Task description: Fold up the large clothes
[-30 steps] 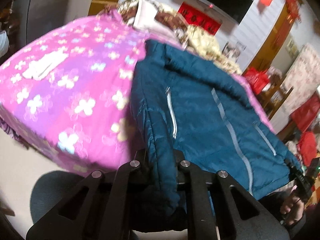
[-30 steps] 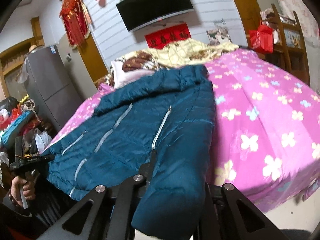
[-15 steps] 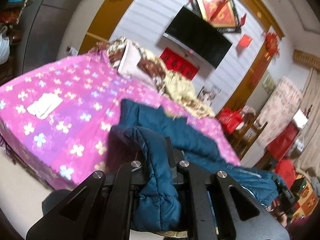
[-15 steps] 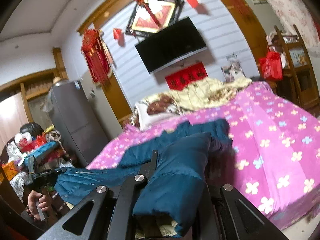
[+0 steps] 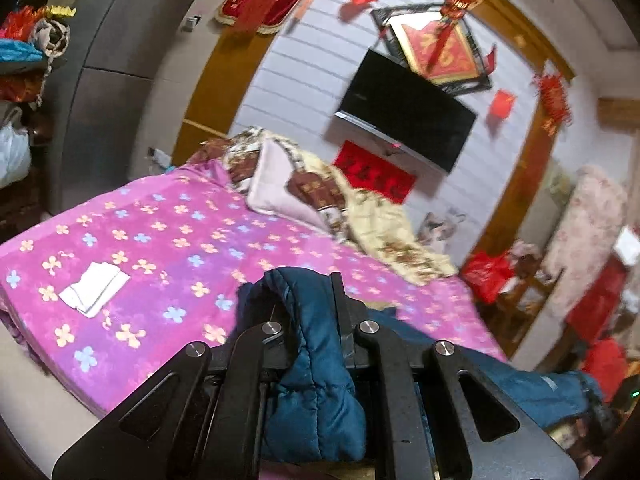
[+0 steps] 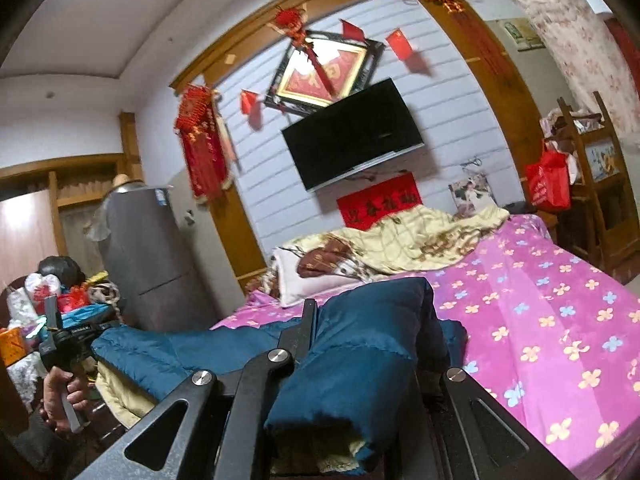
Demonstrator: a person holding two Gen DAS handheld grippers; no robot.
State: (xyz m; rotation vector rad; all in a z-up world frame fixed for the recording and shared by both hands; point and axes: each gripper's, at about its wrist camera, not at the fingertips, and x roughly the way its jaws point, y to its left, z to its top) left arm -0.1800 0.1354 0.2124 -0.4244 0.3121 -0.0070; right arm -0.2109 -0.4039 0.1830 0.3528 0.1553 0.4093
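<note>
Since a second ago we have lifted the blue jacket (image 5: 316, 364) off the pink floral bedspread (image 5: 168, 240), where it had lain spread flat. Now our left gripper (image 5: 308, 312) pinches one bunched edge of it, and our right gripper (image 6: 360, 320) pinches another thick fold. The jacket hangs between the two grippers over the near edge of the bedspread. Farther back on the bedspread lies a white folded cloth (image 5: 94, 288), and at its far end a heap of yellow bedding (image 6: 420, 240).
</note>
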